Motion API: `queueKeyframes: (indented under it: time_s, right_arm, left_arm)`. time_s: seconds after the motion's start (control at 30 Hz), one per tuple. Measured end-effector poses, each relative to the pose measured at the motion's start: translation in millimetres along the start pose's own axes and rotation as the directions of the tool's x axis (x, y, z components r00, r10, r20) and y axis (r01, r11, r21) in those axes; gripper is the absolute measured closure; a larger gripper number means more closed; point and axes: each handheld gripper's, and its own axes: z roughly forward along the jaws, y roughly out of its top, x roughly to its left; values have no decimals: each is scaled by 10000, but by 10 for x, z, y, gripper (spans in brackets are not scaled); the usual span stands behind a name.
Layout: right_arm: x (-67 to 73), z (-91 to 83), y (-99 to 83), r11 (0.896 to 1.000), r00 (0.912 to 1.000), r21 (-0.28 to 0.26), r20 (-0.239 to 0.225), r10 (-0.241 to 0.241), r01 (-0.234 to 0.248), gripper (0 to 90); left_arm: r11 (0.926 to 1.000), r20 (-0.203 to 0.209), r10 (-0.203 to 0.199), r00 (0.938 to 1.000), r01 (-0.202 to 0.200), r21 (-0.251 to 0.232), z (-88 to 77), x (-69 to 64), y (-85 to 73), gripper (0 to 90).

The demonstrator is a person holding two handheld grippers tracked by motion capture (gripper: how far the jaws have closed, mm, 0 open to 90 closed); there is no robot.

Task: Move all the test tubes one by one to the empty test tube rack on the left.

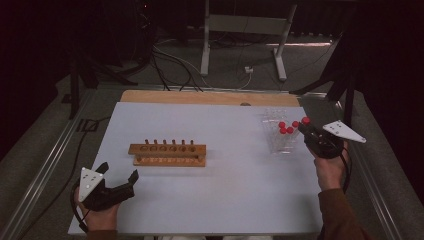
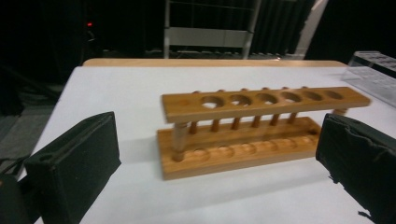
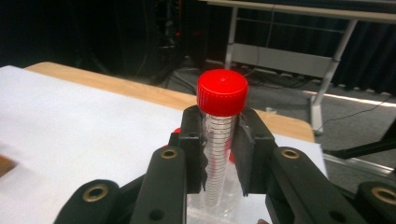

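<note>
A wooden tube rack [image 1: 168, 154] [image 2: 254, 128] with a row of round holes stands near the middle of the white table. My left gripper [image 1: 118, 177] [image 2: 217, 163] rests open at the front left, its jaws wide apart and pointing at the rack. At the right, my right gripper [image 1: 305, 129] [image 3: 219, 154] is shut on a clear graduated tube with a red cap [image 1: 305, 120] [image 3: 220, 140], held upright above a clear plastic holder [image 1: 280, 134]. Other red-capped tubes [image 1: 286, 128] stand in that holder.
The white sheet [image 1: 225, 190] covers a wooden tabletop whose far edge [image 1: 200, 97] shows. Behind the table are a metal frame's legs [image 1: 280, 50] and cables [image 1: 170, 65] on the grey floor. The clear holder's edge [image 2: 373, 74] appears at the right of the left gripper view.
</note>
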Motion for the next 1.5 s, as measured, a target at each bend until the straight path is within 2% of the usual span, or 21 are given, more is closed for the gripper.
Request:
queueKeyframes:
  time_s: [0.13,0.27,0.37,0.4,0.43,0.53,0.67,0.83,1.0,1.17,1.3,1.5]
  right_arm:
    - [50,-43,5,9999,9994,2,-318,135,-135,749]
    - [142,-86,42,9998,9971,-73,-737,178,-184,748]
    - [234,-100,79,9997,9936,-138,-1111,191,-207,748]
    - [234,-100,79,9997,9936,-138,-1111,191,-207,748]
    - [322,-94,104,9997,9896,-154,-1427,183,-207,749]
    - [433,-74,131,9996,9828,-143,-1835,196,-226,748]
    - [606,-37,153,9998,9722,-114,-2339,143,-174,748]
    - [800,-6,163,10000,9579,-77,-2871,4,-27,748]
    - [952,23,189,10000,9449,-23,-3272,-86,83,748]
    - [1101,72,211,9997,9306,82,-3654,-201,248,748]
    - [1227,118,214,9989,9210,192,-3883,-325,434,748]
    - [1415,168,250,9979,9020,212,-4291,-465,615,748]
  left_arm:
    - [9991,353,413,9985,-412,-44,59,-110,121,6]
    - [9952,668,977,9930,-978,-13,139,-231,228,6]
    - [9928,934,1194,9884,-1191,-83,222,-332,300,6]
    - [9928,934,1194,9884,-1191,-83,222,-332,300,6]
    - [9914,1125,1306,9850,-1299,-134,288,-418,349,6]
    - [9889,1450,1486,9782,-1468,-233,391,-559,436,6]
    - [9852,1904,1714,9666,-1674,-371,521,-756,566,6]
    - [9776,2594,2106,9425,-2042,-515,657,-1043,673,6]
    - [9742,3162,2226,9222,-2231,-349,813,-1268,693,24]
    - [9691,3459,2297,9097,-2468,55,1017,-1437,653,49]
    - [9644,3561,2408,9029,-2638,169,1124,-1580,616,77]
    - [9575,3886,2591,8842,-2879,167,1214,-1756,608,171]
